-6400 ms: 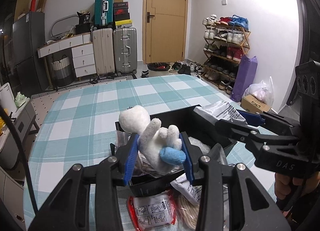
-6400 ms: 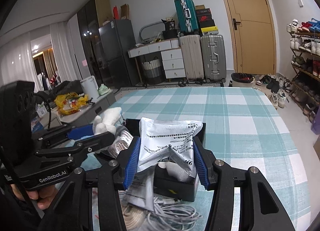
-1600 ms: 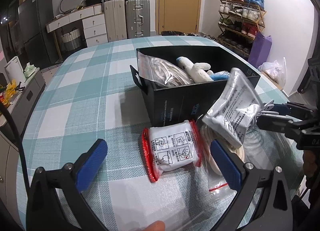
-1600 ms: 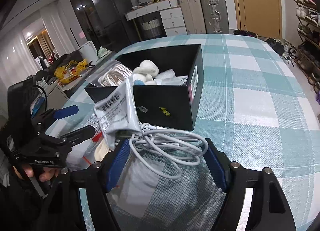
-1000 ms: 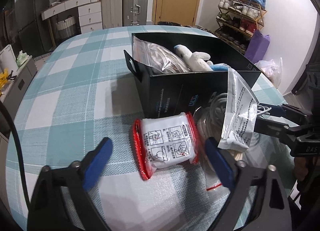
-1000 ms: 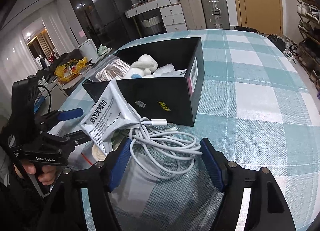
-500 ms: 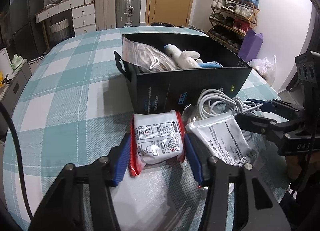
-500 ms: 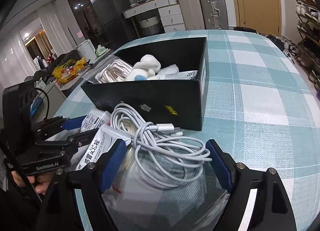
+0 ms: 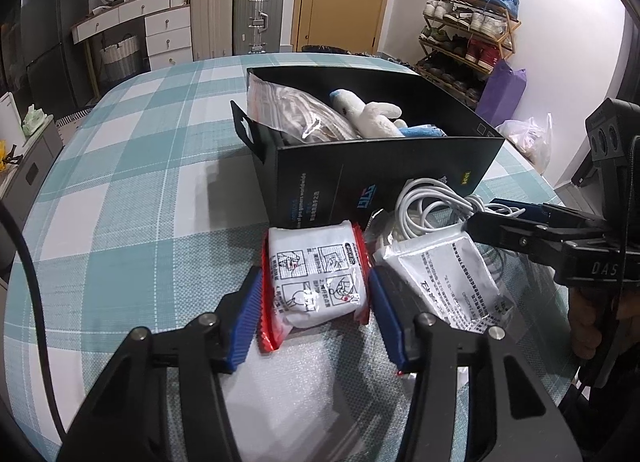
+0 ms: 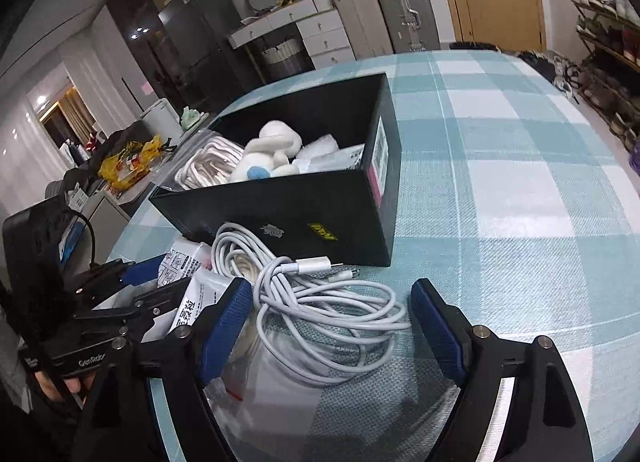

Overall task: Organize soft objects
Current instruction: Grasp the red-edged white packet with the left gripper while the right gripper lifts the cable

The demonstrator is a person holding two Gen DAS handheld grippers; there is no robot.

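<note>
A black box on the checked table holds a white plush toy and a bagged rope; it also shows in the right wrist view. My left gripper is shut on a red-edged white packet lying in front of the box. A grey-white pouch lies just right of it. My right gripper is open around a coiled white cable on the table.
A clear plastic bag lies under the cable. The teal checked table extends right and behind the box. Suitcases, drawers and a shoe rack stand beyond the table.
My left gripper has closed on the red-edged packet. My right gripper let the grey-white pouch drop beside it and now stands open over the cable.
</note>
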